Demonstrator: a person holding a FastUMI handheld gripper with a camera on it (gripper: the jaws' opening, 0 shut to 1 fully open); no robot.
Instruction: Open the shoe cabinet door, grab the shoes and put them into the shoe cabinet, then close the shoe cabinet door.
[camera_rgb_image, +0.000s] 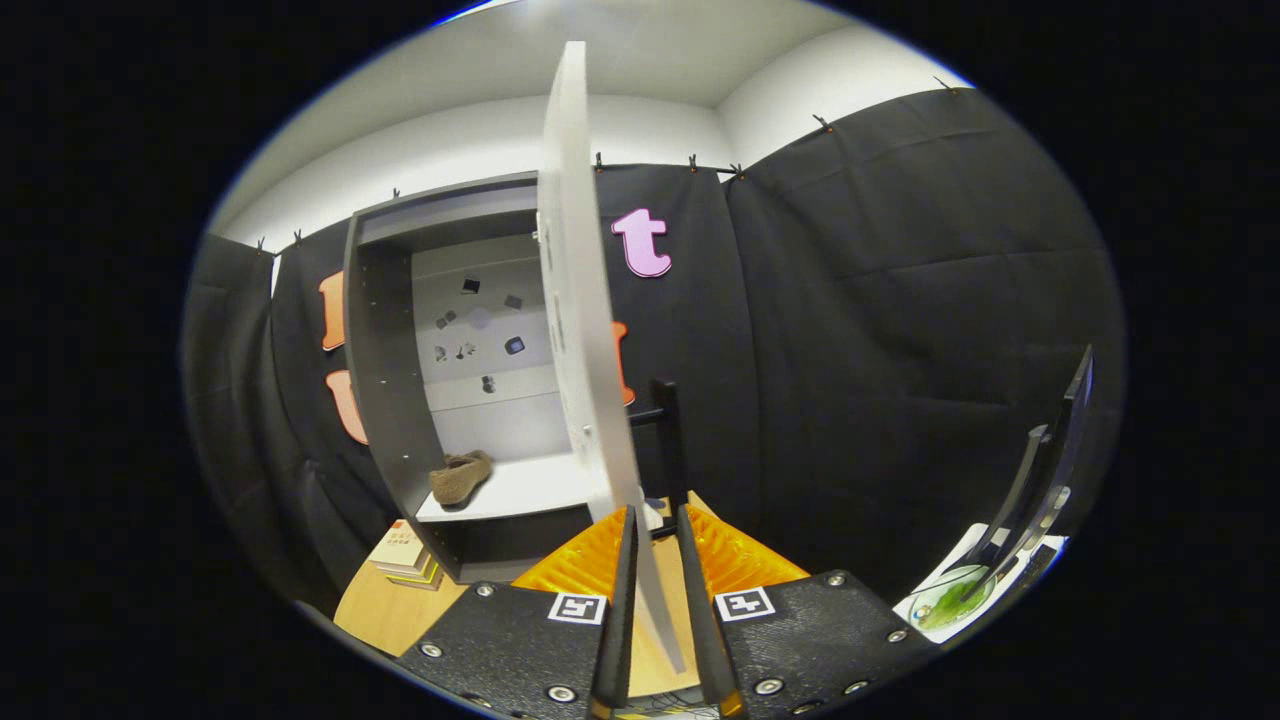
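While the door (578, 300) stands edge-on and swung open, its thin white panel runs straight up from between the fingers (620, 560) of the gripper (655, 540), which are set narrow on either side of its lower edge. Whether both fingers actually press on the panel, I cannot tell; the gap on each side is slight.

Beyond the fingers and to their left, the cabinet (385, 370) is open, a dark frame with a pale back wall. On its white shelf (520, 490) lies one brown shoe (460, 477), toe pointing toward the door side, resting near the left wall of the cabinet. Small dark marks are scattered on the back wall above it; what they are is too small to tell.

Below the cabinet and left of the gripper, a short stack of books (405, 555) sits on the wooden tabletop (385, 610), just beside the cabinet's lower corner. Just ahead of the fingers, right of the door, a dark upright post (667, 440) rises in front of the black cloth wall.

Far to the right of the gripper, a dark stand (1040, 490) leans upward over a white surface, with a round green item (950, 600) at its foot.
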